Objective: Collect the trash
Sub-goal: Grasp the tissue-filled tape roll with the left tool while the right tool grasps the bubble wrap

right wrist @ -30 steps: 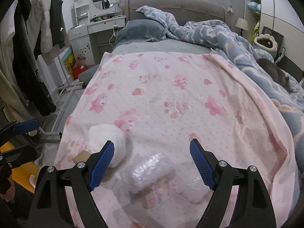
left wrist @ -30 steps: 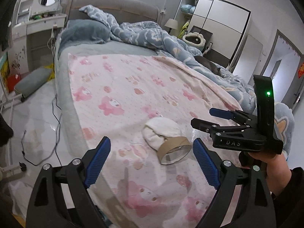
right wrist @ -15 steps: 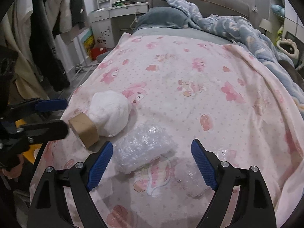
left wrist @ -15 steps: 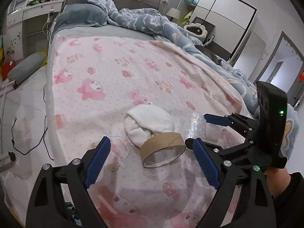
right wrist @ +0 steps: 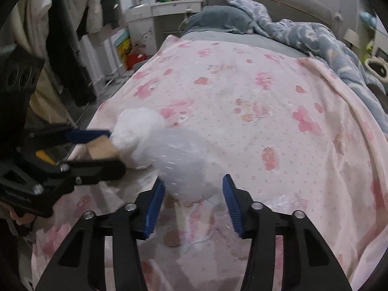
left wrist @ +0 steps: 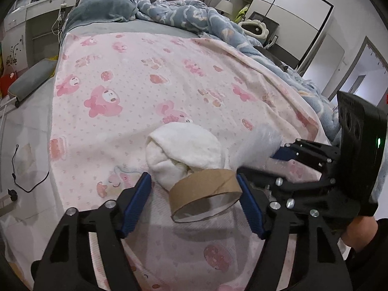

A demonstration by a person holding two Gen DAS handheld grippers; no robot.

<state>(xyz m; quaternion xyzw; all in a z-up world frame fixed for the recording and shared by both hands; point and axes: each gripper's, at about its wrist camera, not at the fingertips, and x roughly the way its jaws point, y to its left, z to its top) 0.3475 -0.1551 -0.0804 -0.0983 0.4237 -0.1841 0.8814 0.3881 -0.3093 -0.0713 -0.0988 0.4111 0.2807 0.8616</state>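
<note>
On the pink cartoon-print blanket point(left wrist: 135, 77) covering the bed, near its foot edge: a cardboard tape core point(left wrist: 206, 191), a white balled-up cloth wad point(left wrist: 184, 150) touching it behind, and a bubble-wrap bundle point(right wrist: 181, 162) just beside the wad.

Left hand-held gripper point(left wrist: 194, 201): jaws part-open, straddling the tape core. Right blue pad looks in contact with the core's rim, left pad has a gap to it. Not clamped.

Right hand-held gripper point(right wrist: 191, 203): jaws part-open around the near end of the bubble-wrap bundle, pads on either side of it; contact can't be confirmed, frame is motion-blurred.

A second flat piece of clear plastic film point(right wrist: 288, 203) lies on the blanket just to the right of the right gripper.

Blue quilt point(left wrist: 194, 17) is bunched at the head of the bed, well apart from the trash.
</note>
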